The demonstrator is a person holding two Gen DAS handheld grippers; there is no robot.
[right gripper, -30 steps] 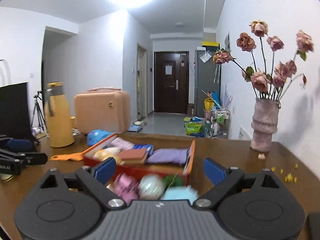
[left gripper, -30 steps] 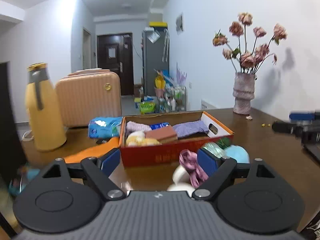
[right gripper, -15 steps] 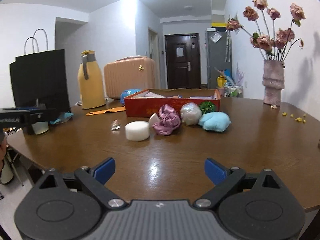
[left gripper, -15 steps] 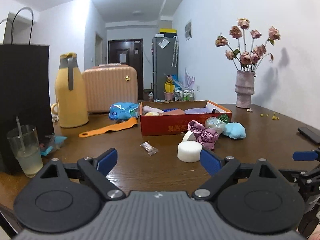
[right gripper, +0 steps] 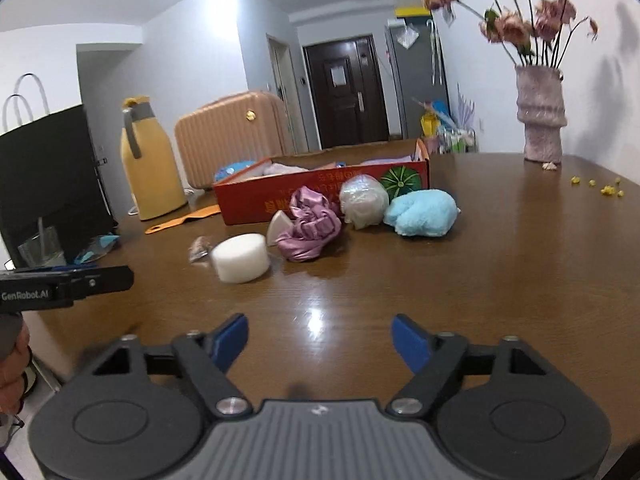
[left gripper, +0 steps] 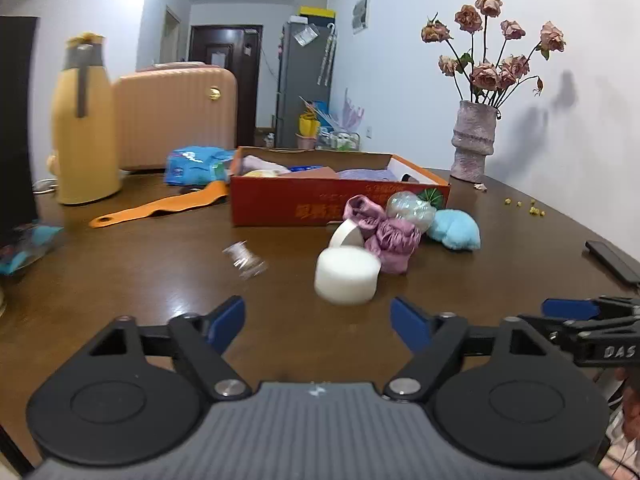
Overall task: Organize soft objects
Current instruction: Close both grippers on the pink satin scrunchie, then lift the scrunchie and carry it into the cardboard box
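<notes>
Both claws are held low over the brown wooden desk [left gripper: 120, 280], and nothing is gripped by either. The left claw [left gripper: 318, 322] is spread wide, its blue pads well apart; the right claw [right gripper: 320, 342] is opened just as far.

Straight ahead of the left claw, near its pads, a white cylindrical foam sponge [left gripper: 347, 275] is seen standing on the desk. Just behind it, a white wedge-shaped foam puff [left gripper: 345, 234] is leaned against a crumpled mauve satin scrunchie [left gripper: 386, 236]. Beyond the scrunchie, a clear crinkled plastic-wrapped ball [left gripper: 410, 209] is found, and to its right a fluffy light-blue plush lump [left gripper: 454, 230]. Behind all of these, an open orange cardboard box [left gripper: 280, 208] is set, with folded cloths inside. Ahead and left of the left claw, a small clear plastic wrapper [left gripper: 244, 259] is seen lying apart from the sponge.

From the right claw, the same group is viewed ahead and slightly left: sponge [right gripper: 240, 258] nearest, then scrunchie [right gripper: 308, 230], wrapped ball [right gripper: 363, 200] and plush lump [right gripper: 420, 208], with the box [right gripper: 256, 204] behind them.
</notes>
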